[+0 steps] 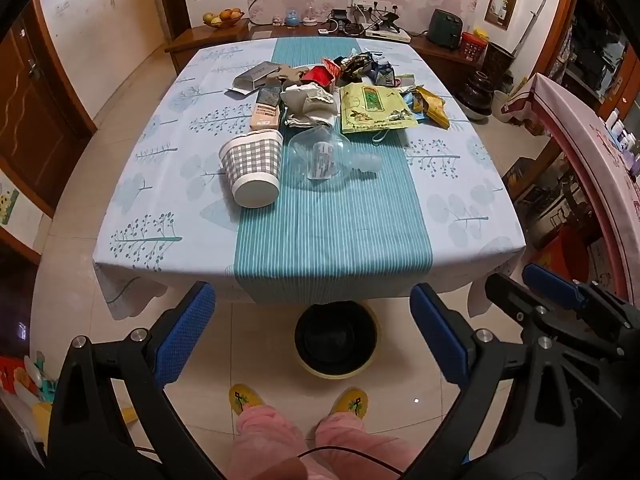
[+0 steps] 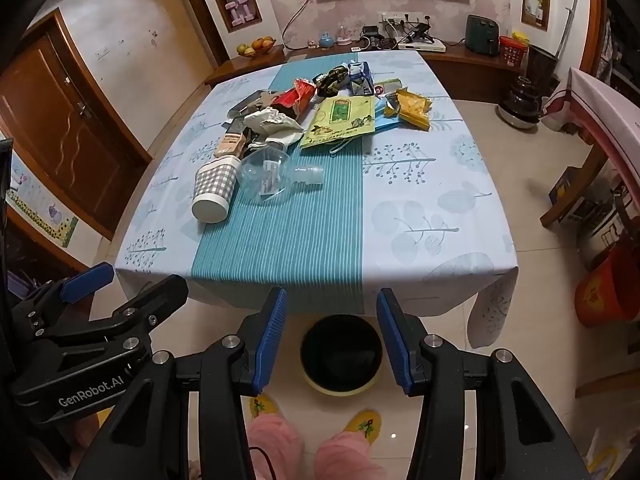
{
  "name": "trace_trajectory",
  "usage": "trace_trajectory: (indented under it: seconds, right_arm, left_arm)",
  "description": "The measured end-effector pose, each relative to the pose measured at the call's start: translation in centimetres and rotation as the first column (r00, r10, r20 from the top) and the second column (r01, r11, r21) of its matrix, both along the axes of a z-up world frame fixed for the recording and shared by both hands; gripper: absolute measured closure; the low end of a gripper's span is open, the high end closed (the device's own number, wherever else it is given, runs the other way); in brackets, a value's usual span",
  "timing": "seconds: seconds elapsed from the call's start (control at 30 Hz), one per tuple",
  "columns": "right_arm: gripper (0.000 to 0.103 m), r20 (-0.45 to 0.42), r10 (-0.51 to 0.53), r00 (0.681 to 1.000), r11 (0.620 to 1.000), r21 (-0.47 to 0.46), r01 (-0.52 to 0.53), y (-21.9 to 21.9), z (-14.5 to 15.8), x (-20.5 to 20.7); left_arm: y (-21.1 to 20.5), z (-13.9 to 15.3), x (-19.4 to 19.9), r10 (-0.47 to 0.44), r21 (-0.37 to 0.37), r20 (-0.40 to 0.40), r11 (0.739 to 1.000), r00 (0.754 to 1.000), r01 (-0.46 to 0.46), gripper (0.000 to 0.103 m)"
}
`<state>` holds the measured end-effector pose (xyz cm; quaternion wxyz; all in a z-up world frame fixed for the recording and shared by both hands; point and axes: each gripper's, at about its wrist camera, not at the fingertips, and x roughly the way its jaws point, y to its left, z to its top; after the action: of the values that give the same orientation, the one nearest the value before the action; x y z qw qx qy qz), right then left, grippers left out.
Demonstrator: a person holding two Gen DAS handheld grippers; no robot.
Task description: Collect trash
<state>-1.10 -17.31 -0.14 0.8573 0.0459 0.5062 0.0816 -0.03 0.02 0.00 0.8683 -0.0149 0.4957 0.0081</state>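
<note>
Trash (image 1: 328, 92) lies heaped at the far middle of the worktop (image 1: 460, 200) in the left wrist view, with a checked paper cup (image 1: 252, 170) on its side and a clear plastic bottle (image 1: 324, 158) just beside it nearer the camera, while the left gripper (image 1: 312, 340) hangs off the near edge with jaws wide and empty above a dark bin (image 1: 336, 336) on the floor. Seen from the right wrist view, the right gripper (image 2: 332, 340) also stands wide with nothing between its jaws, the bin (image 2: 340, 354) showing between them, the same pile (image 2: 320, 108) sits far left on the cloth (image 2: 420, 216), and the left gripper (image 2: 92, 312) shows at the near left.
</note>
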Motion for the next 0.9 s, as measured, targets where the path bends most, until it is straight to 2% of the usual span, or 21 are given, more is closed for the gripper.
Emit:
trace_trajectory:
  seconds: [0.47, 0.9]
  right_arm:
    - [0.056, -0.011, 0.006, 1.0, 1.0, 0.001, -0.006, -0.17, -0.26, -0.21]
    - [0.056, -0.015, 0.002, 1.0, 1.0, 0.001, -0.002, -0.41, -0.2, -0.41]
  left_arm:
    - [-0.13, 0.19, -0.74, 0.008, -0.009, -0.002, 1.0, 1.0, -0.008, 0.008]
    - [-0.25, 0.32, -0.81, 0.013, -0.017, -0.007, 1.0, 1.0, -0.013, 0.016]
